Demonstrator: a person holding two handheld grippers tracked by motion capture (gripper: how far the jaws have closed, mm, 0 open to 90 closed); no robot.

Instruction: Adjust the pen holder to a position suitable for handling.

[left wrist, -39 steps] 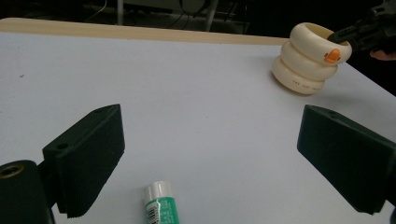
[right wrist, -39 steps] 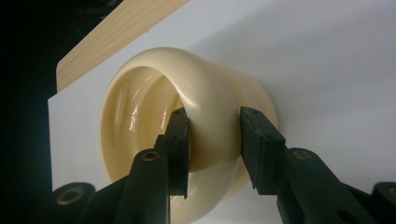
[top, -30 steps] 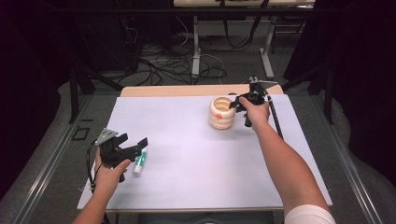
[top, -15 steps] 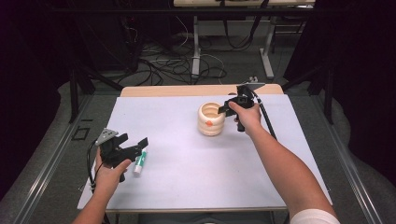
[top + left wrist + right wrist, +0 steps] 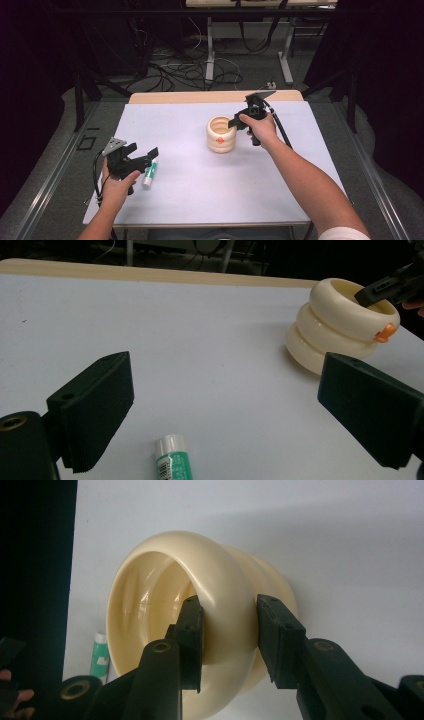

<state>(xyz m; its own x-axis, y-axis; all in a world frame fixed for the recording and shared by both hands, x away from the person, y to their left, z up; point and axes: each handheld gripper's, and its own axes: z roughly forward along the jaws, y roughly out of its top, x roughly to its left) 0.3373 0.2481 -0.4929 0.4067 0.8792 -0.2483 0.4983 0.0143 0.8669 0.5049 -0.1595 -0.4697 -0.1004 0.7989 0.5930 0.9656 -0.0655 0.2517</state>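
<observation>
A cream ribbed cup (image 5: 221,134) with a small orange tab stands tilted on the white table top (image 5: 200,200), near its middle right. My right gripper (image 5: 237,122) is shut on the cup's rim (image 5: 227,615), one jaw inside and one outside. A green and white tube (image 5: 150,173) lies at the front left. My left gripper (image 5: 148,156) hovers right over the tube with its jaws wide apart and nothing between them; the tube's white cap (image 5: 170,444) shows low between the jaws, and the cup (image 5: 340,325) stands farther off.
A wooden strip (image 5: 215,96) runs along the table's far edge. Beyond it lie cables and metal stand legs (image 5: 210,55) on the floor. Metal rails (image 5: 45,180) flank the table on both sides.
My right gripper has carried the cup leftward and toward the table's middle. The left gripper and the tube have stayed where they were.
</observation>
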